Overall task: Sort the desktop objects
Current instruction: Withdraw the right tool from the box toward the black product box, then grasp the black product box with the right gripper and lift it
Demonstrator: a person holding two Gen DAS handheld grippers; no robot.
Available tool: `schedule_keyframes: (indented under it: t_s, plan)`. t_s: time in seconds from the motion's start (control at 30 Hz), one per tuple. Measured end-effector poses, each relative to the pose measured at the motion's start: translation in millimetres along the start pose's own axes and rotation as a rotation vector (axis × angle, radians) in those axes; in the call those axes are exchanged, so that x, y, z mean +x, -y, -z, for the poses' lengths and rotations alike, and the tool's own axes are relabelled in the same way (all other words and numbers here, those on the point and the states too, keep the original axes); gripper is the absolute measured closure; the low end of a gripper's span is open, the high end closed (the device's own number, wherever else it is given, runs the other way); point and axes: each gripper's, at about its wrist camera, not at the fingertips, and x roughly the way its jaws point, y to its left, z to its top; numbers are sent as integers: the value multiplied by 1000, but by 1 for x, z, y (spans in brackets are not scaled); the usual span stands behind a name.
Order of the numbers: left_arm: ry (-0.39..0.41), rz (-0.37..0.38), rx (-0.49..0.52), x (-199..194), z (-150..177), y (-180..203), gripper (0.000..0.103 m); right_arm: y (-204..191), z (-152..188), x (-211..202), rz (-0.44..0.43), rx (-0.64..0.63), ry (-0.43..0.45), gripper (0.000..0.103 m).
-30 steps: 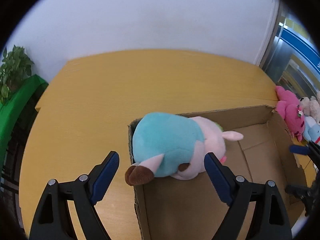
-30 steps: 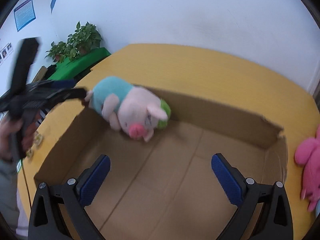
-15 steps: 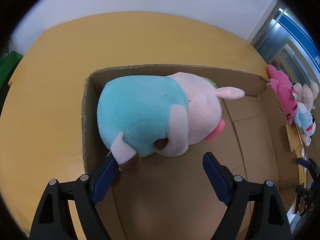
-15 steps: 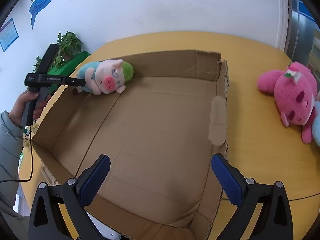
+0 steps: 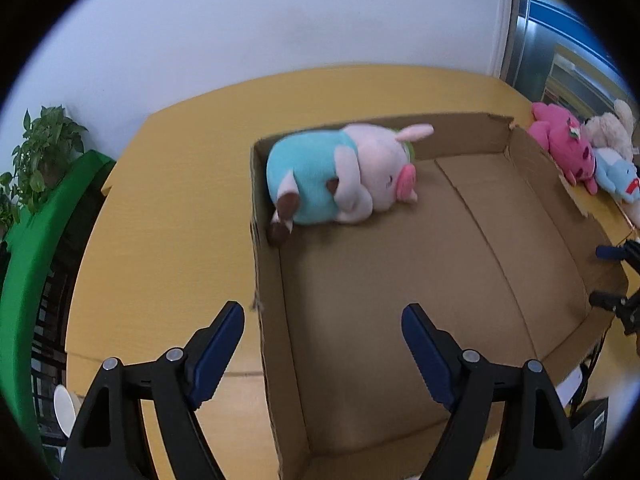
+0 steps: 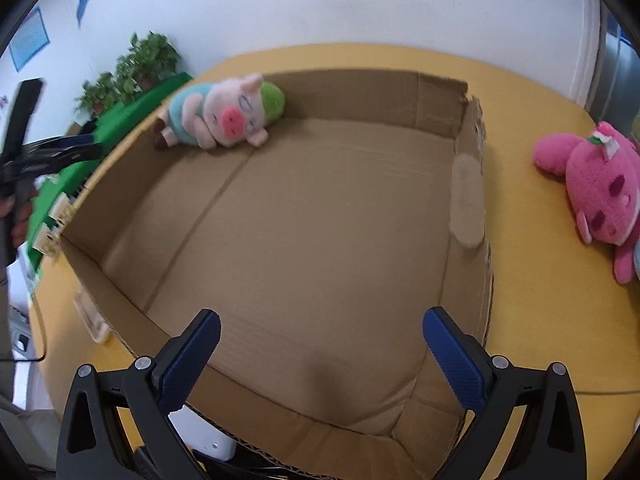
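While both jaws gape empty, pig plush (image 5: 344, 176) lies in cardboard box (image 5: 460, 140).

A rounded yellow wooden surface (image 6: 540, 320) carries an open cardboard box (image 6: 468, 184) across the middle of the frame, with a pink plush toy (image 6: 600, 192) lying directly on it at the right edge, apart from the box.

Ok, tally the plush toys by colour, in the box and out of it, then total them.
Pink pig in teal shirt, in the cardboard box: 1
Pink plush, on the table beside the box: 1
Cream plush, on the table: 1
Light blue plush, on the table: 1
Total: 4
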Motion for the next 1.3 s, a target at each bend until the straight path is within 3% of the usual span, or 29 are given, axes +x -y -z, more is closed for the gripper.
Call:
schedule_keyframes:
  t_s: [0.1, 0.17, 0.3, 0.53, 0.63, 0.77, 0.87, 0.97, 1.13, 1.3]
  plan:
    - [-36, 31, -19, 7, 34, -1, 21, -6, 15, -3, 54, 4, 10, 0]
    - [11, -36, 5, 7, 46, 6, 21, -10, 22, -7, 69, 8, 34, 0]
    - [55, -31, -2, 9, 50, 5, 21, -12, 30, -14, 94, 37, 44, 0]
    - [-32, 41, -131, 43, 53, -29, 22, -29, 43, -53, 75, 92, 155, 0]
    - [45, 83, -173, 20, 55, -33, 22, -36, 59, -82, 30, 98, 215, 0]
    - [185, 122, -110, -31, 54, -15, 21, -51, 86, -116, -38, 38, 248, 0]
    - [255, 177, -89, -61, 62, 4, 21, -68, 111, -127, -50, -48, 232, 0]
    - [285, 186, -76, -73, 77, 25, 21, -80, 143, -121, -119, -90, 165, 0]
    - [246, 239, -36, -69, 101, 61, 21, -75, 197, -84, -222, -26, -10, 0]
    - [131, 410, -22, -51, 126, 95, 21, -86, 220, -81, -300, -47, -18, 0]
